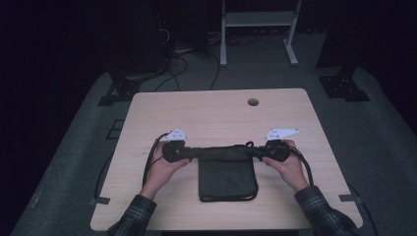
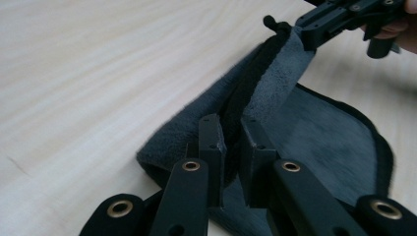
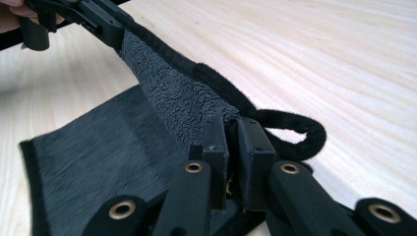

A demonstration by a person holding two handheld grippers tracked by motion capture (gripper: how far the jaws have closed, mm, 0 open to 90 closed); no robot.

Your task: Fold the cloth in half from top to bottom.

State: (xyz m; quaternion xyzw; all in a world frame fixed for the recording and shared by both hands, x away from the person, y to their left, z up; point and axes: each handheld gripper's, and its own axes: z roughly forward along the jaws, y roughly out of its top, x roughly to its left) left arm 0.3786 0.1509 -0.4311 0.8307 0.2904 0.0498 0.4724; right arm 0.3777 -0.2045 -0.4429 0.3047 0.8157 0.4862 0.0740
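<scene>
Jaws of left gripper point(image 2: 231, 140) and right gripper point(image 3: 232, 140) pinched shut on far corners of dark towel point(image 1: 227, 177), mid-fold on surface point(image 1: 216, 110); next, likely carry edge toward near hem evenly.

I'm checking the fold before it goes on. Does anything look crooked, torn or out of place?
Nothing stands out. The dark cloth lies square on the table, its far edge lifted evenly between the left gripper and right gripper. No tear visible.
</scene>
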